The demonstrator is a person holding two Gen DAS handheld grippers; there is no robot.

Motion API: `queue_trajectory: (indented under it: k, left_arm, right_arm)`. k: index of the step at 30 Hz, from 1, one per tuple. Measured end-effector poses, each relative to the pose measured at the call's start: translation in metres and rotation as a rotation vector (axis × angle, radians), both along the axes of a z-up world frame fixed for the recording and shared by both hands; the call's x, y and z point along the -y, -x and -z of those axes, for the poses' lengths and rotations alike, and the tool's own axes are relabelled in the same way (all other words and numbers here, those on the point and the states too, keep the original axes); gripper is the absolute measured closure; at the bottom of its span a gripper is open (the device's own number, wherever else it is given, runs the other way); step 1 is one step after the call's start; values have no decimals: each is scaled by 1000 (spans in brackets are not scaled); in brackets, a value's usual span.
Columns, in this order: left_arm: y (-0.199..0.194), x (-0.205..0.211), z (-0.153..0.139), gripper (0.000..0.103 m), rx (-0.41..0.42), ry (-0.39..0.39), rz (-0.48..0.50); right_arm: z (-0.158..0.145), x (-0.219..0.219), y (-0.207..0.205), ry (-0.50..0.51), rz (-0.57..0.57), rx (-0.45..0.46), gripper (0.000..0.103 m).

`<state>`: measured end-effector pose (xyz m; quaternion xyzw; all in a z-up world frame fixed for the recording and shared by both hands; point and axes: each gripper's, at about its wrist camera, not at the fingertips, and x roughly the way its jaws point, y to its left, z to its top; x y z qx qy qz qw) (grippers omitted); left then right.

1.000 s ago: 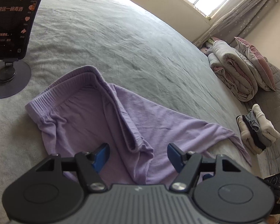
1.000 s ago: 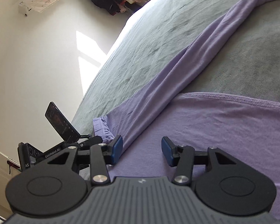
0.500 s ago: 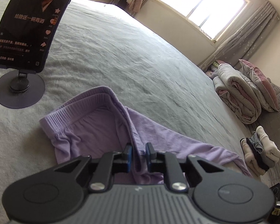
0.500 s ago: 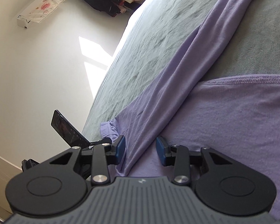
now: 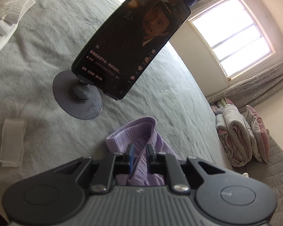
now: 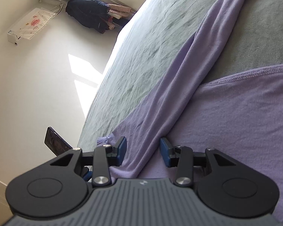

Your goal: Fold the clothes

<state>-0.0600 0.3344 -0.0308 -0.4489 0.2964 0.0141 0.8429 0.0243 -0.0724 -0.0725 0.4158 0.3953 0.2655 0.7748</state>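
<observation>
Pinching ribbed waistband of soft lilac knit trousers [image 5: 139, 162] in my left tool [image 5: 140, 155], lifted above grey bed [image 5: 160, 98]. Right tool [image 6: 143, 151] released, straddling leg fold on bed. Fabric light, limp, stretchy; best grip at waistband and hem.

Left gripper [image 5: 140, 153]: jaws nearly closed, pinching a bunch of fabric between the blue pads [image 5: 131, 155], fingers pointing toward 12 o'clock in its wrist view. Right gripper [image 6: 143, 151]: jaws apart, blue pads [image 6: 122, 148] at 9 and 3 o'clock of a fabric ridge, not clamped.
</observation>
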Motion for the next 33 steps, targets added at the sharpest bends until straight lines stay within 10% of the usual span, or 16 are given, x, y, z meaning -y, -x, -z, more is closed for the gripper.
queue_trajectory:
  k: [16, 21, 33]
  left_arm:
    - [-18, 58, 18, 62, -107, 100, 175]
    - [-21, 68, 28, 58, -130, 137, 188]
    - [-19, 67, 41, 58, -42, 280, -10]
  right_arm:
    - [0, -41, 11, 13, -104, -56, 60]
    - [5, -55, 10, -10, -113, -101, 94]
    - [-11, -34, 16, -83, -100, -76, 98]
